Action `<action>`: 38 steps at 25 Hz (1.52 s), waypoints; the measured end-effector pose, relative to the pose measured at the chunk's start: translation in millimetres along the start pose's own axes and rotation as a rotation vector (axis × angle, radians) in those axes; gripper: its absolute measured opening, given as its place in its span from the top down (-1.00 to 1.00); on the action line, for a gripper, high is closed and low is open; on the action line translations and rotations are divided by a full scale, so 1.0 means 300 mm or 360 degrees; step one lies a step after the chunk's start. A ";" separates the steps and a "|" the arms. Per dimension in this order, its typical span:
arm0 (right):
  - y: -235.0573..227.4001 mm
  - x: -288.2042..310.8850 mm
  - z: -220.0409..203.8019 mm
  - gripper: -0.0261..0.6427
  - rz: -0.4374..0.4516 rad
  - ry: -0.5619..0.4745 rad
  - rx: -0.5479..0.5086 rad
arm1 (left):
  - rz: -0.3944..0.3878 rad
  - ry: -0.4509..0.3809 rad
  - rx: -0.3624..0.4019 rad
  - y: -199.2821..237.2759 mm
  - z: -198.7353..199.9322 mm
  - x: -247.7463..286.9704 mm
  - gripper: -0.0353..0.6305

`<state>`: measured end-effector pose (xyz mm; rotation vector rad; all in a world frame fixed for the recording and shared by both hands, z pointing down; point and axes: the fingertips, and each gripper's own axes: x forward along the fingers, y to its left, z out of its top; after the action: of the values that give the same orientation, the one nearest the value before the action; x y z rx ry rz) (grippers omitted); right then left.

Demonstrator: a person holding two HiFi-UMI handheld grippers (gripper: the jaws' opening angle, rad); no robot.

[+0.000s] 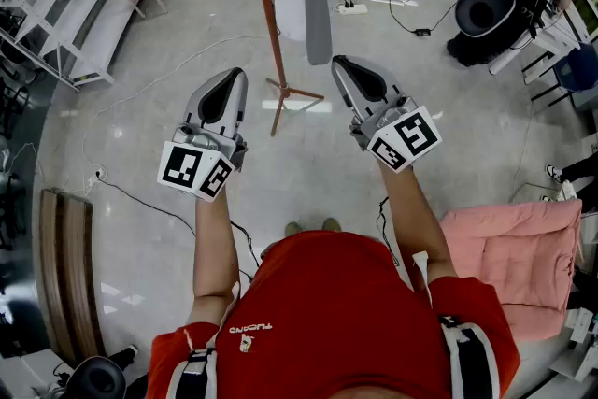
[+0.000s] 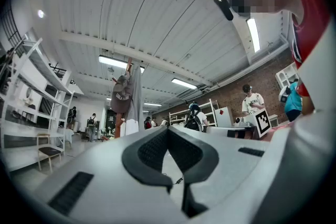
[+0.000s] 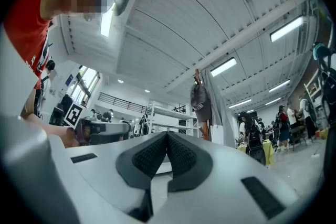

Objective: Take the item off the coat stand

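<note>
Pale workshop floor (image 1: pixel 131 145); ahead, coat stand (image 1: pixel 265 14) bearing cap (image 2: pixel 122 98) and grey garment (image 1: pixel 317 0). Left gripper (image 1: pixel 234 76), right gripper (image 1: pixel 340 64): both clenched, empty, apart from it.

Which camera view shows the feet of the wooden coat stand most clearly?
The head view: the stand's feet are spread out and seen from above. Both gripper views show only its upper part, with a cap and a grey garment hanging on it; the feet are hidden there.

— Where do the cameras look?
— The head one looks steeply down, from above the person. The two gripper ones sit low and look forward and upward.
— What do all share?
— The coat stand (image 1: pixel 265 14) (image 2: pixel 118 124) (image 3: pixel 205 131), not close.
</note>
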<state>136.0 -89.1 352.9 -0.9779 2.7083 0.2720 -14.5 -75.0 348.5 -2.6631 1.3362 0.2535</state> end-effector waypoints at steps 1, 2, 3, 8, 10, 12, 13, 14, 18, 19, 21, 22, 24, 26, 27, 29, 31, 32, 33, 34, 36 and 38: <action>0.001 0.006 0.001 0.85 -0.0003 0.0002 0.0002 | 0.0001 0.0001 -0.0004 0.006 0.001 -0.004 0.87; 0.003 0.012 0.001 0.85 -0.0005 0.0003 0.0004 | 0.0003 0.0002 -0.0007 0.011 0.001 -0.008 0.87; 0.006 0.018 0.001 0.85 -0.0007 0.0005 0.0005 | 0.0005 0.0002 -0.0010 0.017 0.001 -0.013 0.87; 0.024 0.053 -0.012 0.85 0.0000 0.0015 -0.0002 | 0.0018 -0.0002 -0.0016 0.051 -0.005 -0.032 0.87; 0.027 0.073 -0.018 0.85 0.0002 0.0021 -0.0001 | 0.0017 -0.0002 -0.0016 0.066 -0.007 -0.034 0.87; 0.028 0.094 -0.020 0.85 -0.0005 0.0024 -0.0001 | 0.0014 0.0000 -0.0018 0.081 -0.009 -0.037 0.87; 0.028 0.105 -0.020 0.85 -0.0012 0.0026 -0.0001 | 0.0014 0.0001 -0.0021 0.089 -0.010 -0.040 0.87; 0.030 0.116 -0.021 0.85 -0.0018 0.0027 -0.0002 | 0.0014 0.0002 -0.0025 0.099 -0.012 -0.044 0.87; 0.042 0.185 -0.025 0.85 -0.0045 0.0034 -0.0015 | 0.0013 0.0002 -0.0040 0.162 -0.017 -0.063 0.87; 0.046 0.208 -0.026 0.85 -0.0052 0.0039 -0.0022 | 0.0007 -0.0001 -0.0041 0.180 -0.015 -0.067 0.87; 0.052 0.258 -0.027 0.85 -0.0063 0.0049 -0.0039 | -0.0006 -0.0008 -0.0044 0.217 -0.013 -0.075 0.87; 0.051 0.283 -0.027 0.85 -0.0070 0.0055 -0.0045 | -0.0009 -0.0010 -0.0048 0.237 -0.015 -0.078 0.87; 0.045 0.331 -0.024 0.85 -0.0089 0.0062 -0.0056 | -0.0010 -0.0010 -0.0055 0.275 -0.020 -0.082 0.87; 0.033 0.378 -0.012 0.85 -0.0115 0.0060 -0.0071 | -0.0008 -0.0007 -0.0057 0.311 -0.020 -0.080 0.87; 0.024 0.403 -0.001 0.84 -0.0130 0.0056 -0.0079 | -0.0003 -0.0004 -0.0060 0.331 -0.019 -0.077 0.87; -0.005 0.459 0.017 0.84 -0.0158 0.0049 -0.0091 | -0.0001 -0.0007 -0.0064 0.368 -0.012 -0.062 0.87; -0.044 0.521 0.025 0.84 -0.0172 0.0048 -0.0089 | -0.0001 -0.0009 -0.0061 0.406 -0.006 -0.035 0.87; -0.064 0.553 0.026 0.84 -0.0175 0.0046 -0.0081 | 0.0004 -0.0005 -0.0059 0.428 -0.005 -0.017 0.87; -0.086 0.586 0.028 0.84 -0.0176 0.0040 -0.0071 | 0.0008 -0.0001 -0.0058 0.451 -0.003 0.004 0.87; -0.107 0.620 0.033 0.84 -0.0180 0.0030 -0.0064 | 0.0010 0.0000 -0.0058 0.475 0.000 0.027 0.87; -0.157 0.689 0.051 0.83 -0.0198 -0.0007 -0.0059 | 0.0004 -0.0009 -0.0065 0.522 0.012 0.077 0.87; -0.215 0.750 0.083 0.63 -0.0217 -0.0057 -0.0058 | -0.0009 -0.0022 -0.0063 0.556 0.024 0.131 0.87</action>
<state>14.6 -266.6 257.3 -1.1506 2.5989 0.3105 -125.9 -202.8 323.0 -2.6921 1.3331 0.3004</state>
